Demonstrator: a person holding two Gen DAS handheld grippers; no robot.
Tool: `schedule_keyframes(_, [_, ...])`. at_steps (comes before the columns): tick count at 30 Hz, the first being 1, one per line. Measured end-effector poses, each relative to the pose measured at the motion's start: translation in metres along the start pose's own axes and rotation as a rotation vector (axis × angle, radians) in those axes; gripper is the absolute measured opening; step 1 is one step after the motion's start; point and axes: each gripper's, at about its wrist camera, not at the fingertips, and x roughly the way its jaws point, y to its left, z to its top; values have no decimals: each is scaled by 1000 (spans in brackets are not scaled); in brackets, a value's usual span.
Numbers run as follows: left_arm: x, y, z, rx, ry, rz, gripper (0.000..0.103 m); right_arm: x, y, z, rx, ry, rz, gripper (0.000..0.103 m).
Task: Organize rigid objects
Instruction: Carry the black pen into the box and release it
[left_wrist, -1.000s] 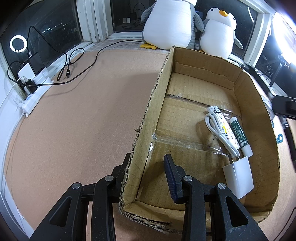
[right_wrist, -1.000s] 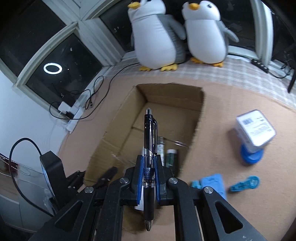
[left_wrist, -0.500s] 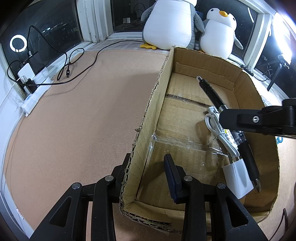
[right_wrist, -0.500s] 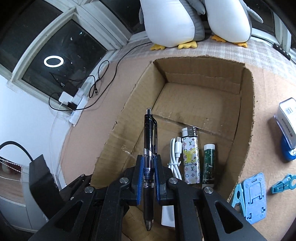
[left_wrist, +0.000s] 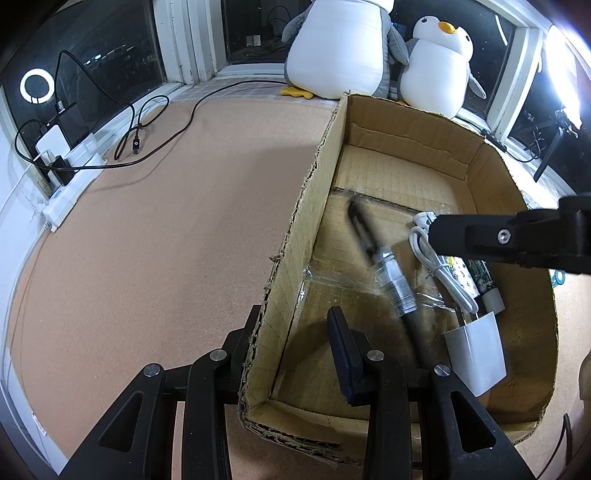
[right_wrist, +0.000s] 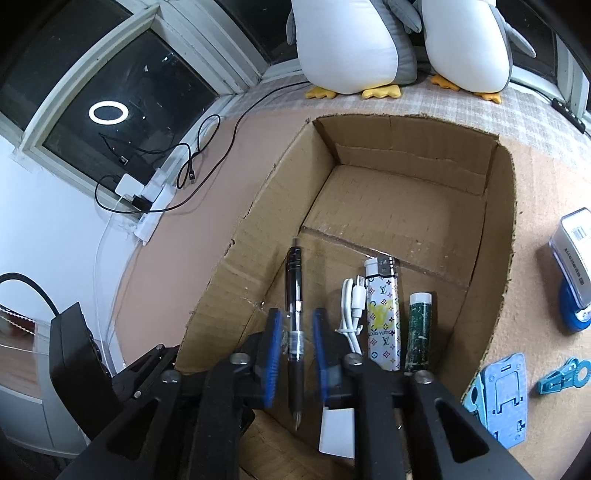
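Pen let go over the cardboard box

The right gripper had just been opening its jaws; the black pen lay between the blue pads with gaps on both sides, inside the box left of the white cable, the lighter and the green tube. The left gripper was clamped narrow on the box's left wall.

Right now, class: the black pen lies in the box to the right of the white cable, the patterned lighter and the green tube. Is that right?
Not quite. The right wrist view shows the black pen to the left of the white cable, the patterned lighter and the green tube, all inside the box.
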Motion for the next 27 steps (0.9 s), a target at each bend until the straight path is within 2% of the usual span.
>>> schedule_keyframes(13, [0,1,0,1,-1,0,37,-18,-7,-5,9,-19,-12,22])
schedule_keyframes(20, [0,0,0,0,0,1,37,-60,-32,-19,46,-101,-55,36])
schedule_keyframes(25, [0,0,0,0,-1,2,37,-93,-69,-32,123,-160,-124,48])
schedule_keyframes(27, [0,0,0,0,-1,3,37,-103,-87,-38,169,-173,-150,49])
